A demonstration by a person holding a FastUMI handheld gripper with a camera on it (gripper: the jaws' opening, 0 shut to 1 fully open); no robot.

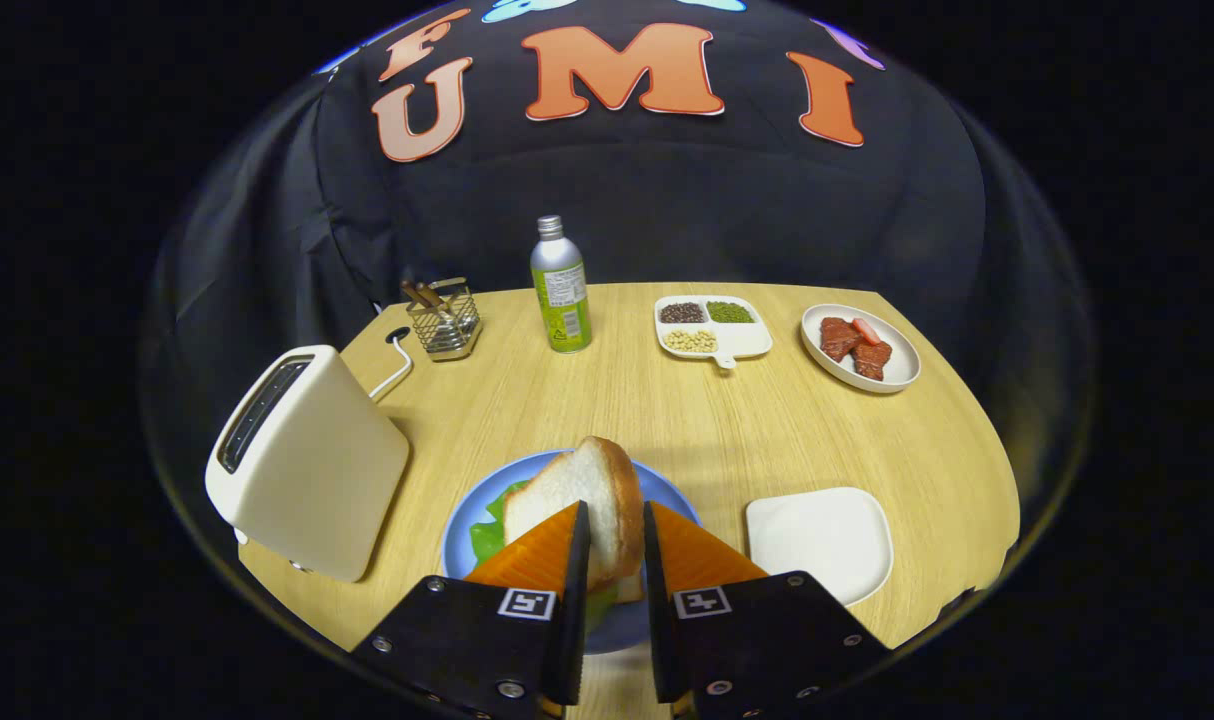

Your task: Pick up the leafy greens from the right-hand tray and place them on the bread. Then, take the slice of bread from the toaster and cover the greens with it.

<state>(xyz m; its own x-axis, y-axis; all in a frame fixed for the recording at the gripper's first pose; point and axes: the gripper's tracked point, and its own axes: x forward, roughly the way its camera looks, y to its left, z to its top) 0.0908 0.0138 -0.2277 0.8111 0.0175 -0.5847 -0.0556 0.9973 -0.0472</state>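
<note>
My gripper [615, 540] is shut on a slice of bread [579, 500], which stands tilted on edge between the fingers, its crust toward the right finger. Under it lies a blue plate [462, 530] with leafy greens [494, 525] showing at the slice's left side. What lies beneath the greens is hidden by the fingers and the held slice. A white toaster [307, 465] stands to the left of the plate, its slots facing up and away. To the right of the plate sits a white square tray [819, 540] with nothing on it.
Along the far side of the wooden table [727, 430] stand a wire basket [445, 320] with utensils, a green bottle [561, 288], a divided white dish [713, 328] of beans and seeds, and a white plate of red meat pieces [860, 347]. A white cord [395, 365] runs behind the toaster.
</note>
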